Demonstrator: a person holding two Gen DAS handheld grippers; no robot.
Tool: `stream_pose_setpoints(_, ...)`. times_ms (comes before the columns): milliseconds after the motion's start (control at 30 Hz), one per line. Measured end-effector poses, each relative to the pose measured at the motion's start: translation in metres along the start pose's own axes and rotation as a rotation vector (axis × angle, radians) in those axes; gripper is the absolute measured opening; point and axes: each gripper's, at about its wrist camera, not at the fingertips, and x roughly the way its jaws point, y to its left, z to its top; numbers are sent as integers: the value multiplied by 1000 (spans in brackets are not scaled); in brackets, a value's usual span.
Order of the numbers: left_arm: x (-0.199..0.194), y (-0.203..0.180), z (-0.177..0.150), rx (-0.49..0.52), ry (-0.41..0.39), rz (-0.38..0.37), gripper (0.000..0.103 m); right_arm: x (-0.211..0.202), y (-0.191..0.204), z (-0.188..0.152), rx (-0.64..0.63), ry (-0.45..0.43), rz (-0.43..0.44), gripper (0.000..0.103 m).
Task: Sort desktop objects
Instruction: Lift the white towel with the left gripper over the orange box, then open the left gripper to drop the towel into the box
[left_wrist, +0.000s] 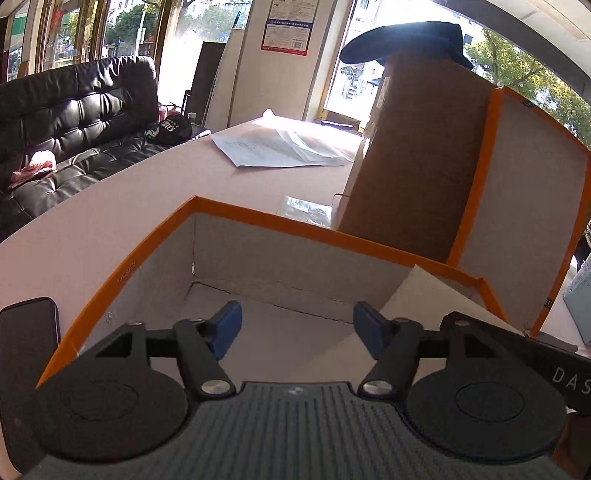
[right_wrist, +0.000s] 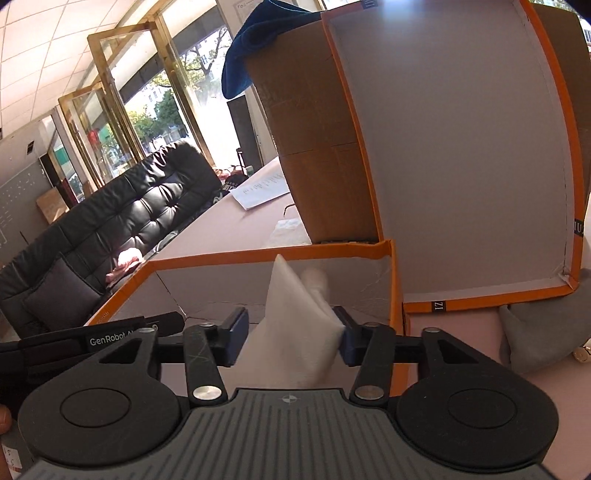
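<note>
We see the orange-edged box (left_wrist: 258, 221) standing open on the pale bench (left_wrist: 110, 192), its inside walls and floor grey-white, its rim a thin orange band. Our left gripper (left_wrist: 297, 326) hangs over the near side of this box with its blue-padded fingers (left_wrist: 227, 325) spread wide and nothing between them.

Inside the box, toward its right corner, a white sheet of tissue (right_wrist: 295, 325) stands up in a soft, folded peak; it looks thin, matte and slightly creased, and its tip rises to about the height of the box's far rim. Our right gripper (right_wrist: 291, 336) is parted around it. The right pad touches the tissue's edge, while the left pad stands just beside it; we cannot tell whether it touches. In the left wrist view the same tissue (left_wrist: 413, 306) shows as a flat white triangle leaning against the box's right wall.

Just right of the box, its lid (right_wrist: 461, 147) leans upright, grey inside with the same orange edge. Behind the box stands a brown cardboard carton (left_wrist: 413, 147) with a dark blue cloth (left_wrist: 406, 40) on top. A black phone (left_wrist: 27, 332) lies on the bench just left of the box, and a grey pouch (right_wrist: 546, 332) lies to its right.
</note>
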Motion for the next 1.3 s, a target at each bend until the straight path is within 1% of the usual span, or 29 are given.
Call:
stream_pose_setpoints(33, -3, -4, -1, 10, -6, 9, 82, -1, -1, -1, 3, -2, 11, 52)
stream_pose_setpoints(100, -7, -13, -2, 38, -9, 44, 82, -10, -8, -2, -4, -3, 14, 62)
stream_pose_setpoints(133, -9, -17, -2, 51, -6, 52, 82, -13, -9, -2, -1, -13, 14, 74)
stream_pose_setpoints(167, -10, -20, -2, 59, 3, 45, 82, -18, -11, -2, 9, -28, 16, 84)
stream_pose_setpoints(233, -11, -23, -4, 63, 22, 28, 82, -28, -15, -1, 28, -57, 21, 86)
stream_pose_setpoints(300, -11, -27, -6, 64, 36, 28, 82, -37, -19, 0, 47, -86, 25, 88)
stream_pose_setpoints(400, -9, -37, -9, 104, 51, 62, 82, -50, -25, 3, 70, -127, 33, 88)
stream_pose_setpoints(433, -8, -41, -10, 120, 54, 77, 82, -51, -28, 8, 65, -135, 40, 83)
stream_pose_setpoints(500, -8, -46, -12, 137, 47, 113, 82, -44, -33, 19, 52, -140, 48, 50)
stream_pose_setpoints(533, -8, -47, -12, 134, 40, 130, 82, -44, -34, 20, 39, -129, 58, 19)
stream_pose_setpoints(567, -9, -48, -13, 125, 32, 148, 82, -42, -35, 19, 27, -107, 75, 9)
stream_pose_setpoints(633, -8, -44, -14, 82, 24, 174, 83, -33, -34, 17, 0, -26, 94, 8)
stream_pose_setpoints(700, -8, -38, -14, 25, 30, 178, 83, -19, -28, 16, -36, 84, 68, 8)
stream_pose_setpoints(733, -8, -34, -14, -4, 35, 177, 83, -15, -26, 13, -49, 126, 48, 8)
stream_pose_setpoints(800, -8, -29, -15, -50, 42, 178, 83, -12, -22, 10, -73, 149, 41, 8)
stream_pose_setpoints(833, -10, -28, -15, -64, 34, 186, 82, -13, -22, 9, -62, 156, 63, 11)
stream_pose_setpoints(900, -17, -25, -17, -94, -4, 209, 83, -16, -22, 8, -41, 171, 109, 31)
stream_pose_setpoints(933, -21, -24, -17, -115, -27, 221, 83, -17, -22, 7, -30, 178, 131, 46)
stream_pose_setpoints(967, -25, -22, -18, -140, -49, 236, 84, -19, -22, 6, -19, 185, 154, 52)
stream_pose_setpoints(1000, -29, -21, -18, -167, -67, 249, 85, -20, -23, 6, -6, 188, 174, 54)
stream_pose_setpoints(1033, -31, -21, -17, -189, -77, 255, 86, -20, -24, 7, 9, 183, 190, 61)
stream_pose_setpoints(1100, -34, -25, -13, -203, -84, 263, 86, -22, -26, 7, 23, 180, 233, 75)
stream_pose_setpoints(1133, -37, -29, -11, -202, -94, 269, 86, -23, -26, 7, 27, 181, 256, 87)
stream_pose_setpoints(1167, -41, -34, -9, -203, -113, 275, 86, -24, -27, 7, 32, 181, 280, 92)
stream_pose_setpoints(1233, -49, -43, -6, -208, -152, 284, 87, -28, -29, 7, 46, 177, 318, 92)
stream_pose_setpoints(1300, -60, -56, -7, -225, -218, 274, 90, -39, -34, 8, 83, 142, 320, 92)
